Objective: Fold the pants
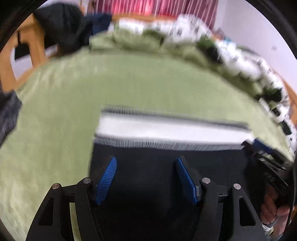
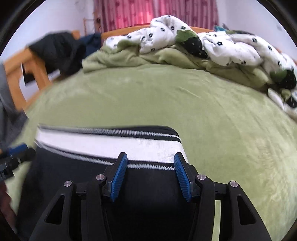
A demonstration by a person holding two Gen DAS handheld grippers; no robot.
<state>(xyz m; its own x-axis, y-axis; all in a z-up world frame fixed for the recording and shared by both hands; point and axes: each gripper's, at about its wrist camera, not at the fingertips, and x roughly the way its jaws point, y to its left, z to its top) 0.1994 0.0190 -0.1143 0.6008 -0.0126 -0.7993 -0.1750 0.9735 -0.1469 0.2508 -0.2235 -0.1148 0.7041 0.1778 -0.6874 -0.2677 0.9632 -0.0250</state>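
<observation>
Two parted claws (image 1: 145,178) (image 2: 150,176) hover over dark pants (image 2: 74,176).

A bed (image 2: 167,96) covered by a light green plush blanket fills most of both views. Along its far side lies a crumpled white duvet (image 2: 232,46) with small dark prints, heaped over bunched green bedding. A wooden bed frame (image 2: 16,74) stands at left, dark garments (image 2: 57,50) draped over it. Behind hang pink-red curtains (image 2: 148,11), lit from outside, between pale walls (image 2: 55,18).
</observation>
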